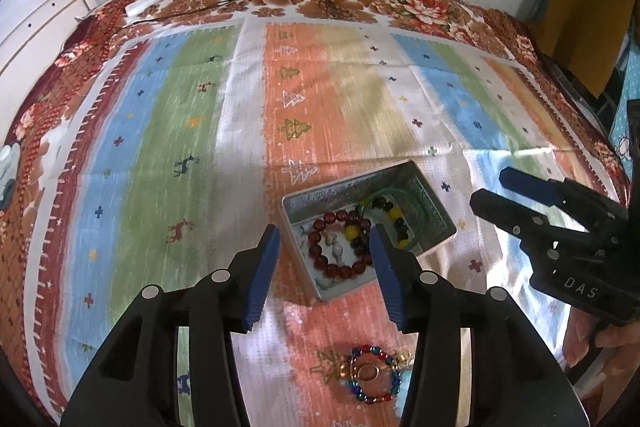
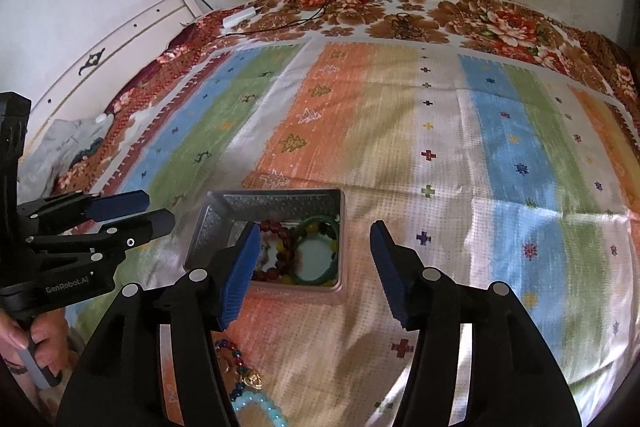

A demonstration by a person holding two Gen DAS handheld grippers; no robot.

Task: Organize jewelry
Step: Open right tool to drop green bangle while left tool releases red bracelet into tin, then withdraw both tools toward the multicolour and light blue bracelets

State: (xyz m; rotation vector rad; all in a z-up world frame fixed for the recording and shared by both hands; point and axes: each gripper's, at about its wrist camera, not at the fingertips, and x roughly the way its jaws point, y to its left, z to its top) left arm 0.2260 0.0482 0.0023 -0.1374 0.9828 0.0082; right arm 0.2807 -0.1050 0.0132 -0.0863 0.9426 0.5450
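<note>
Jewelry is being gathered in a small metal tin [image 1: 430, 203] set on a striped, patterned cloth [image 1: 180, 131]. Inside the tin, a dark red bead bracelet [image 1: 340, 219] is being kept beside a black-and-yellow beaded one [image 1: 390, 213] and a green bangle [image 2: 316, 281]. A multicoloured bead bracelet [image 1: 374, 373] is being left on the cloth just in front of the tin, with pale blue beads [image 2: 260, 407] seen near it. The left gripper [image 1: 324, 255] is being held above the tin, fingers spread and empty. The right gripper [image 2: 314, 251] is likewise being held spread wide, nothing pinched.
</note>
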